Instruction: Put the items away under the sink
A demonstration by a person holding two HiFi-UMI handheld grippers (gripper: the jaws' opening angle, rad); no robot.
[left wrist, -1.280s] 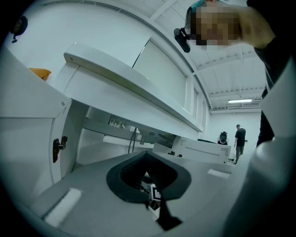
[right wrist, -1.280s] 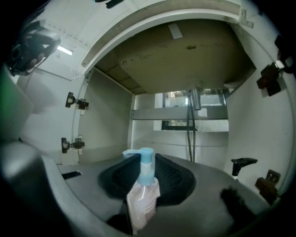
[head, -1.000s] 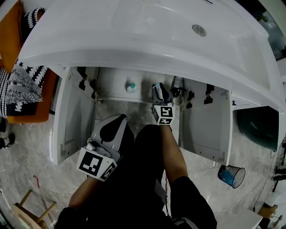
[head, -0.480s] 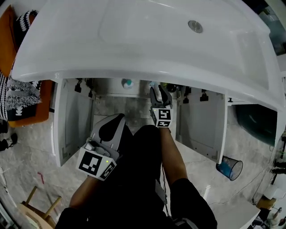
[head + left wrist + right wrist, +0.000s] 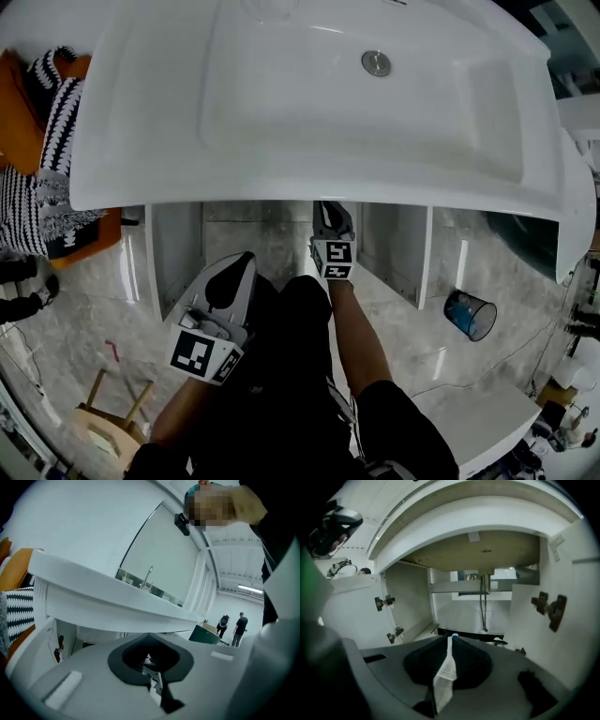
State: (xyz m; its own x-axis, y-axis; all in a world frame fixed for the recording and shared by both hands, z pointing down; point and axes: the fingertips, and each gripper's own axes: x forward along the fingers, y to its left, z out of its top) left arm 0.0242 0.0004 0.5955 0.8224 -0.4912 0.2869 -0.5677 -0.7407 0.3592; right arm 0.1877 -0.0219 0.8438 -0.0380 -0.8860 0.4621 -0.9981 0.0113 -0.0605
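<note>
sink cabinet (image 5: pixel 410 597) open; right claw (image 5: pixel 451 638) just closed, empty

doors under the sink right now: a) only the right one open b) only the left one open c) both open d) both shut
c: the left door and the right door both stand swung out below the sink, and the cabinet's inside shows between them.

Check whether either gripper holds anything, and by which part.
Nothing held: left gripper shut, empty; right gripper has just been closing, nothing between its jaws.
</note>
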